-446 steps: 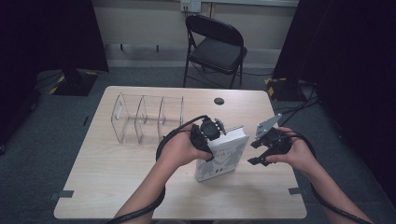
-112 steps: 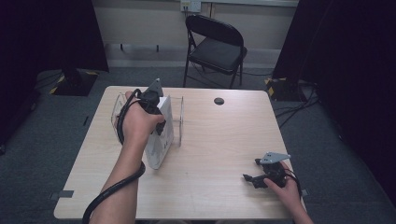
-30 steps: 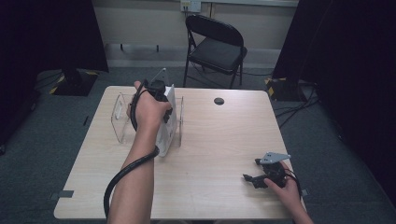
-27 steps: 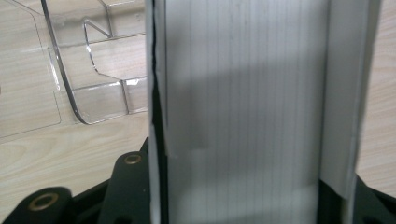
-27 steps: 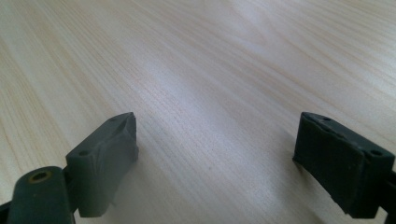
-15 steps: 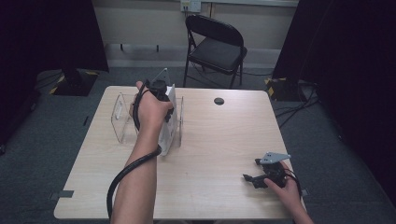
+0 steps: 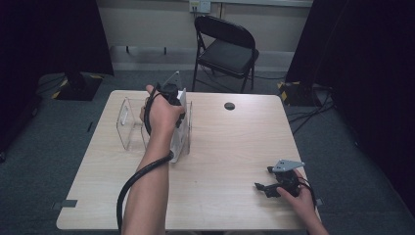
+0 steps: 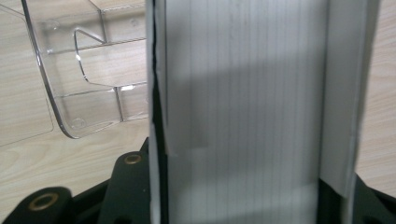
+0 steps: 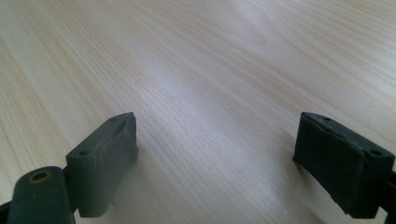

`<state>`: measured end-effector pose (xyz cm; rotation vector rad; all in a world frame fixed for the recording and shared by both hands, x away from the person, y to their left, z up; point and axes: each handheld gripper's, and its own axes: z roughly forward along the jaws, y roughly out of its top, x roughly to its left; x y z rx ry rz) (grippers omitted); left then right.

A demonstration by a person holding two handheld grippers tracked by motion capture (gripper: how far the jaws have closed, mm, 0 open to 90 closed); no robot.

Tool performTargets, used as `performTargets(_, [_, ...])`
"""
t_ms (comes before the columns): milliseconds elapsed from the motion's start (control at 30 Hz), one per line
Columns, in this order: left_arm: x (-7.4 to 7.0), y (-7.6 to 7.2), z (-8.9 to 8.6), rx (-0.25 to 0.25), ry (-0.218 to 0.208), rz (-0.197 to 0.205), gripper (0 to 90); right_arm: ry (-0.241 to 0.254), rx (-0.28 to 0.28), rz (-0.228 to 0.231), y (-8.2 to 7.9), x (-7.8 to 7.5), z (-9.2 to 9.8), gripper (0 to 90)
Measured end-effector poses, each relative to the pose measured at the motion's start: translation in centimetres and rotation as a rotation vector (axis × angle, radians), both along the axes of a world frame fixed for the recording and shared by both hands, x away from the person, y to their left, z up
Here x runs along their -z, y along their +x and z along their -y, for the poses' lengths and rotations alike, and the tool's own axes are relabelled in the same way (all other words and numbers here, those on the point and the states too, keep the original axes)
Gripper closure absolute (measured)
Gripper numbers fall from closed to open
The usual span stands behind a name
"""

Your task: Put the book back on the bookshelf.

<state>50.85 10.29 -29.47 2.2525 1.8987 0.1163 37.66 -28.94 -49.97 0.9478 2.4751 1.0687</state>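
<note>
Fingers of the left gripper (image 7: 172, 96) are clamped on a thick white book (image 8: 243, 102), one black pad on each cover at the bottom of the left gripper view, with the page edges facing the camera. In the high view the book stands on edge at the right end of the clear plastic organiser (image 7: 131, 126), left of centre on the worktop (image 7: 230, 147); whether it already sits inside the last slot or just against its outer wall I cannot tell. The right gripper (image 7: 268, 188) rests low at the lower right of the high view, well apart from the book, its fingers (image 9: 105, 158) spread wide over bare wood with nothing between them. To do this step well, I judge the book should be kept upright and square to the dividers, lowered until its bottom edge meets the base, and released only once it stands by itself; a tilt could let it lever the light organiser sideways, so the idle gripper might usefully steady the organiser's rim. The organiser looks like thin, glossy, hard plastic with rounded corners and cut-out dividers, likely to slide easily. The book's covers are matt white board, its pages a finely lined grey-white block. The worktop is pale wood-grain laminate, smooth and flat.
</note>
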Motion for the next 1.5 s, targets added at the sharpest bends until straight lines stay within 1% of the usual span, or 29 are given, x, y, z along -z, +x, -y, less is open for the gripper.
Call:
performTargets(33, [0.0,0.1,0.1,0.009,0.007,-0.001,52.9,0.001,0.001,-0.001,0.0,0.0,0.0,12.2])
performTargets(67, [0.0,0.1,0.2,-0.001,0.009,0.003,52.9,0.001,0.002,-0.001,0.0,0.0,0.0,12.2])
performTargets(100, [0.0,0.2,0.2,0.003,0.020,0.004,52.9,0.000,0.000,0.000,0.0,0.0,0.0,12.2])
performTargets(133, [0.1,0.3,0.2,0.006,0.013,0.001,52.9,0.000,0.001,-0.001,0.0,0.0,0.0,12.2])
performTargets(167, [0.1,0.4,0.2,-0.012,0.013,0.008,52.9,0.001,0.001,0.000,0.0,0.0,0.0,12.2])
performTargets(233, [0.2,0.5,0.1,-0.006,0.005,0.002,52.9,0.001,0.001,0.000,0.0,0.0,0.0,12.2])
performTargets(333, [0.2,0.7,0.1,-0.013,0.000,-0.010,52.9,0.001,0.001,-0.001,0.0,0.0,0.0,12.2])
performTargets(467, [0.4,0.8,0.2,-0.017,0.020,-0.002,52.9,0.000,0.001,-0.001,0.0,0.0,0.0,12.2])
performTargets(500, [0.4,0.9,0.2,-0.018,0.013,-0.003,52.9,0.000,0.001,-0.001,0.0,0.0,0.0,12.2])
performTargets(567, [0.3,1.0,0.1,-0.012,0.013,-0.009,52.9,0.000,0.000,0.000,0.0,0.0,0.0,12.2])
performTargets(633, [0.4,1.0,0.2,-0.022,0.004,-0.001,52.9,0.000,0.000,0.001,0.0,0.0,0.0,12.2])
performTargets(700, [0.3,1.1,0.2,-0.018,0.006,-0.008,52.9,0.002,-0.001,0.000,0.0,0.0,0.0,12.2])
performTargets(733, [0.4,1.2,0.4,-0.019,0.015,-0.004,52.9,0.000,0.000,0.000,0.0,0.0,0.0,12.2])
performTargets(833, [0.5,1.3,0.5,-0.024,0.007,0.002,52.9,0.000,0.001,-0.001,0.0,0.0,0.0,12.2])
performTargets(900, [0.5,1.4,0.6,-0.021,0.012,0.008,52.9,0.000,0.000,0.000,0.0,0.0,0.0,12.2])
performTargets(933, [0.4,1.4,0.6,-0.019,0.019,0.005,52.9,0.000,0.001,-0.001,0.0,0.0,0.0,12.2])
performTargets(967, [0.4,1.5,0.7,-0.026,0.015,0.011,52.9,0.000,0.001,-0.001,0.0,0.0,0.0,12.2])
performTargets(1000, [0.4,1.5,0.7,-0.025,0.007,0.008,52.8,0.000,0.001,-0.001,0.0,0.0,0.0,12.2])
performTargets(1100, [0.4,1.7,0.7,-0.025,0.017,0.003,52.9,0.001,0.002,-0.001,0.0,0.0,0.0,12.3])
performTargets(1167, [0.6,1.7,0.8,-0.035,0.012,0.014,52.8,0.000,0.000,0.000,0.0,0.0,0.0,12.2])
performTargets(1233, [0.8,1.8,0.7,-0.041,0.012,0.014,52.8,0.000,0.000,0.000,0.0,0.0,0.0,12.2])
performTargets(1267, [0.8,1.8,0.8,-0.035,0.020,0.019,52.9,0.000,0.000,0.000,0.0,0.0,0.0,12.2])
performTargets(1300, [0.9,1.9,0.8,-0.045,0.023,0.023,52.9,0.000,0.000,0.001,0.0,0.0,0.0,12.2])
performTargets(1367, [1.0,2.0,0.7,-0.038,0.030,0.019,52.8,0.000,0.001,-0.001,0.0,0.0,0.0,12.3])
performTargets(1500, [1.3,2.0,0.8,-0.055,0.017,0.030,52.9,0.001,0.001,-0.001,0.0,0.0,0.0,12.2])
